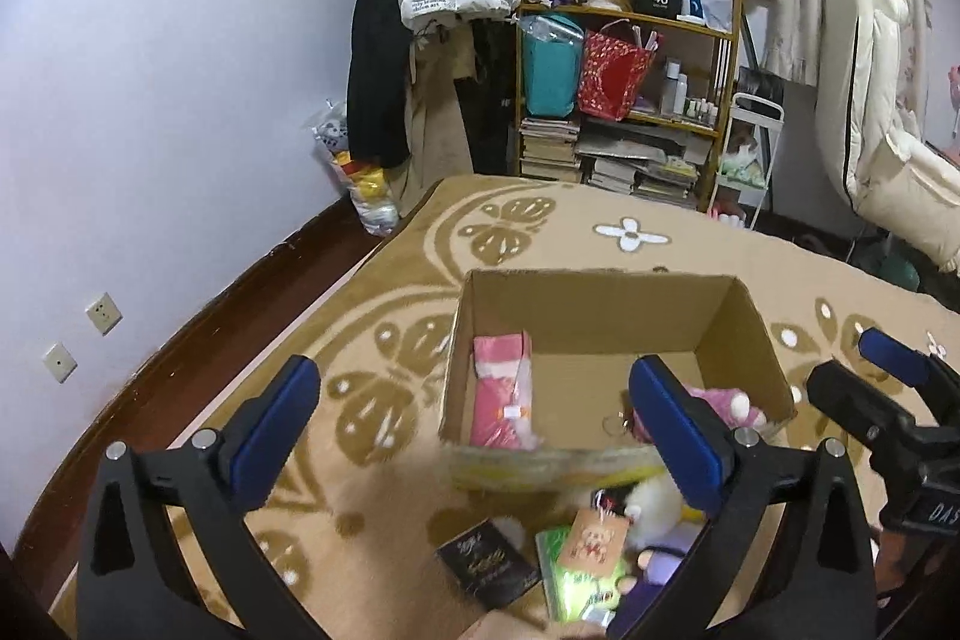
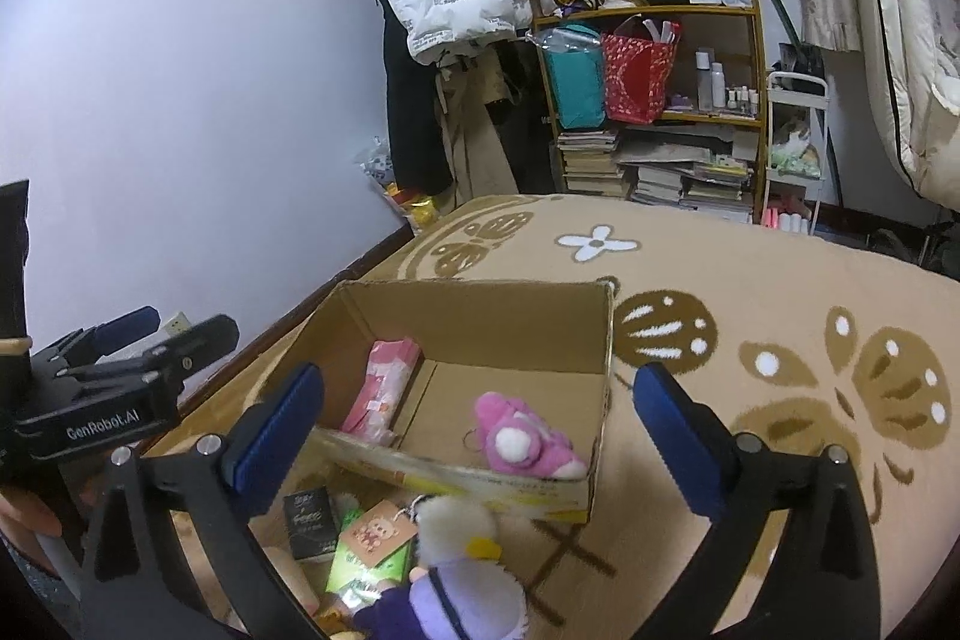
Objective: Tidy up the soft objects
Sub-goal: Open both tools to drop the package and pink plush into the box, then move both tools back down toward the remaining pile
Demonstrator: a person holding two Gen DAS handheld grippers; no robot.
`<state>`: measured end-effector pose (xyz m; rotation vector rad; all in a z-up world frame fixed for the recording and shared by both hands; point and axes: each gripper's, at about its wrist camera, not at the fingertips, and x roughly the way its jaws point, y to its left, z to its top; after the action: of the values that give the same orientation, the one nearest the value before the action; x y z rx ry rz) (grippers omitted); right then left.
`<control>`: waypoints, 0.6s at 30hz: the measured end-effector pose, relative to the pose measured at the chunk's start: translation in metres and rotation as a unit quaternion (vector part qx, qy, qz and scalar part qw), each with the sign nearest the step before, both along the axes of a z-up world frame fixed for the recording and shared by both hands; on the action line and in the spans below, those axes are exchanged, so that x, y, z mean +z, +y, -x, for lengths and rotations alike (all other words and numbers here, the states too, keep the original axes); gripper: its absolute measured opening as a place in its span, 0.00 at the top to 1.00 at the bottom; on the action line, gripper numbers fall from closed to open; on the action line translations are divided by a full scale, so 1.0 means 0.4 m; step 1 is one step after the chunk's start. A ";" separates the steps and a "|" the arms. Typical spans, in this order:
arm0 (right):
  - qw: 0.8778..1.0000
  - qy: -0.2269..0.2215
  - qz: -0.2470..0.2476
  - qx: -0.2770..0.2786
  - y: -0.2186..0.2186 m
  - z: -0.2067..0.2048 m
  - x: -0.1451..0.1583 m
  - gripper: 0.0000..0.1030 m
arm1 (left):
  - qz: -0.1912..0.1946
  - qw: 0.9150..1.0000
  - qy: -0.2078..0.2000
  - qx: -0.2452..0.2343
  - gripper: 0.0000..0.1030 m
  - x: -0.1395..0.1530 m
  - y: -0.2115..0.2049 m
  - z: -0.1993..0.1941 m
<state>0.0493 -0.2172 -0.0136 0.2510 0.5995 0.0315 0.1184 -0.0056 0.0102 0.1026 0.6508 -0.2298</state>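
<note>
- Hovering over a patterned carpet [image 2: 750,280] with both tools, left gripper [image 1: 474,418] and right gripper [image 2: 480,418] each showing blue pads spread wide and gripping nothing
- Looking down into an open cardboard box [image 2: 480,322] lying ahead of both sets of jaws, apparently serving as the bin for the soft things
- Already resting inside the box: a pink plush toy [image 2: 528,439] against the near wall, between the right jaws, and a pink wrapped packet [image 2: 384,391] leaning on the left inner wall, just beyond the right tool's left jaw
- Waiting outside the box, below and between the right jaws: a white and purple plush doll [image 2: 456,574] with a paper tag [image 2: 378,532], lying on the carpet just in front of the near box wall
- Sitting beside the doll: a green packet [image 2: 366,571] and a small black box [image 2: 312,520], neither looking soft, so probably not for the bin
- Appearing in the left view with the doll [image 1: 654,511] low and toward the right jaw, partly hidden behind it
- Judging the sorting partly done, two items in and the doll likely next
- Judging the right tool better placed for that pick, the doll being nearly centred beneath its jaws; needing a drop straight down and a gentle close on the plush body, avoiding the tag and the green packet alongside
</note>
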 end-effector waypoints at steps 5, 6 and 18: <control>1.000 0.010 -0.007 0.000 0.006 0.019 -0.001 0.00 | 0.016 1.000 0.012 0.014 0.01 0.004 0.031 0.024; 1.000 0.012 -0.007 0.000 0.009 0.024 -0.002 0.00 | 0.015 1.000 0.015 0.015 0.01 0.003 0.035 0.029; 0.999 0.048 -0.008 0.012 0.048 0.083 -0.031 0.00 | -0.018 0.995 0.103 0.006 0.01 -0.035 0.089 0.076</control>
<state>0.0161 -0.1980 -0.0260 0.2627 0.6970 0.0473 0.0880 0.0301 -0.0037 0.1117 0.8605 -0.2191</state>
